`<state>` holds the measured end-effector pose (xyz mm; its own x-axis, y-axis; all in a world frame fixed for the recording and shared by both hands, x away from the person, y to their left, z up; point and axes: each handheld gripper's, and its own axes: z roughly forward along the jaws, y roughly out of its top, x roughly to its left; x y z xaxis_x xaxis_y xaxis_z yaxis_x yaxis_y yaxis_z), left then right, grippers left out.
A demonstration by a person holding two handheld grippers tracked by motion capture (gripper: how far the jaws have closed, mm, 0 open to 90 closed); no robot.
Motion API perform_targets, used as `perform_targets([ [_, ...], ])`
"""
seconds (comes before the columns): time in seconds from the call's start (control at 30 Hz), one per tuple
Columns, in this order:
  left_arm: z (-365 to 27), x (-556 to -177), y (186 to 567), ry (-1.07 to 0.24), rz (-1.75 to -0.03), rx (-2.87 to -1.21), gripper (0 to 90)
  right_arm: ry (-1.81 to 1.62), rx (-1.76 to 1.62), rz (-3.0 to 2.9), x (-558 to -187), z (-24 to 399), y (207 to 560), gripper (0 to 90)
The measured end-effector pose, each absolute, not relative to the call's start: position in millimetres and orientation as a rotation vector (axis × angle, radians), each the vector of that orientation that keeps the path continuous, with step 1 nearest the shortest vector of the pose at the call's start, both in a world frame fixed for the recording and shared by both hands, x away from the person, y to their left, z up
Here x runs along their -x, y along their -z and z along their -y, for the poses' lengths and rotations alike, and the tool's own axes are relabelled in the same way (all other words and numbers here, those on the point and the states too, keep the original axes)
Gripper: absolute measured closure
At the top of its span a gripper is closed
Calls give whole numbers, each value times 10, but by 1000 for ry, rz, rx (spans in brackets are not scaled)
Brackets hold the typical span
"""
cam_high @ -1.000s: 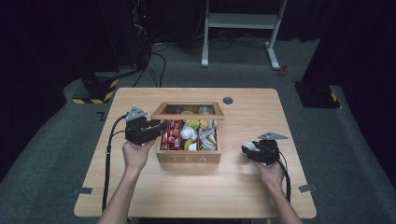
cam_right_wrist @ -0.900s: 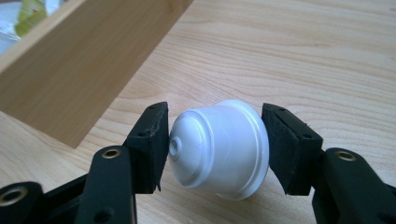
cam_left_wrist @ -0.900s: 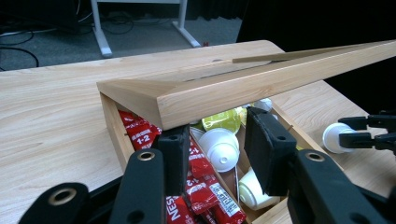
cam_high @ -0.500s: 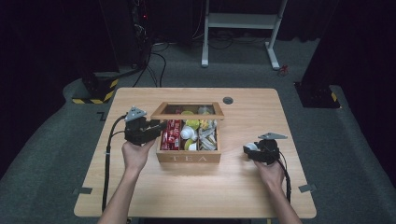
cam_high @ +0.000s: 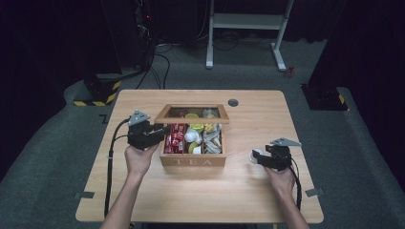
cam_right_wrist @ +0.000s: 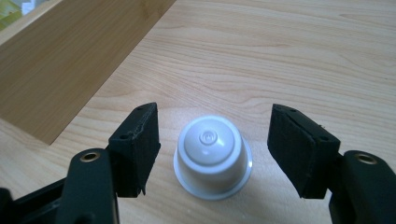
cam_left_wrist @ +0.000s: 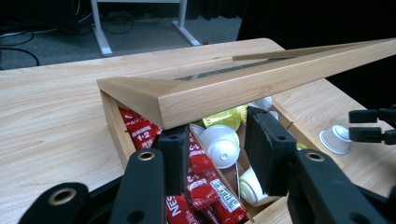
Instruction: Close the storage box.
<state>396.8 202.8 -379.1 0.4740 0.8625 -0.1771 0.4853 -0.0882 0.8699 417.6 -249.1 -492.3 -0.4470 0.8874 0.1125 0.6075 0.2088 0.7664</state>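
**On the tabletop: tea box, capsules, two grippers**

On the wooden tabletop [cam_high: 143, 200], a wooden tea box [cam_high: 193, 161] is sitting near the middle, its glass-paned lid [cam_high: 192, 114] standing raised at the far side. Inside, red sachets [cam_high: 175, 138] are filling the left compartment; white and yellow capsules [cam_high: 193, 137] are lying in the others.

Left gripper [cam_high: 155, 133]: resting at the box's left wall, its fingers [cam_left_wrist: 267, 154] spread apart and holding nothing, reaching over the sachets under the lid's corner in the left gripper view.

Right gripper [cam_high: 260, 157]: lying to the right of the box, its fingers [cam_right_wrist: 137, 144] standing wide on either side of a white capsule [cam_right_wrist: 212, 156]. The capsule is sitting flange down on the bare wood, just beside the box's right wall, touching neither finger.

A small dark round grommet [cam_high: 233, 102] is showing behind the box.
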Motion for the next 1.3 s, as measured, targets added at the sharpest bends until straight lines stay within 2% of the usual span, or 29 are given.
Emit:
perform_targets([
  [0.23,-2030,-3967,3796,-484,-1146,-1731,605,-1107,-1377,-2039,-3916,2665,4904,430],
  [0.37,-2027,-3957,3806,-489,-1145,-1743,605,-1063,-1398,-2014,-3796,2791,4941,452],
  [0.6,-2018,-3934,3832,-492,-1154,-1745,604,-998,-1480,-2007,-3723,2947,5118,450],
  [0.9,-2001,-3906,3847,-499,-1163,-1757,602,-926,-1495,-2032,-3728,2930,5216,445],
  [1.13,-2001,-3830,3872,-506,-1158,-1757,602,-874,-1467,-2037,-3721,2887,5222,376],
  [1.3,-1996,-3797,3925,-495,-1166,-1755,602,-867,-1479,-2029,-3721,2885,5223,361],
])
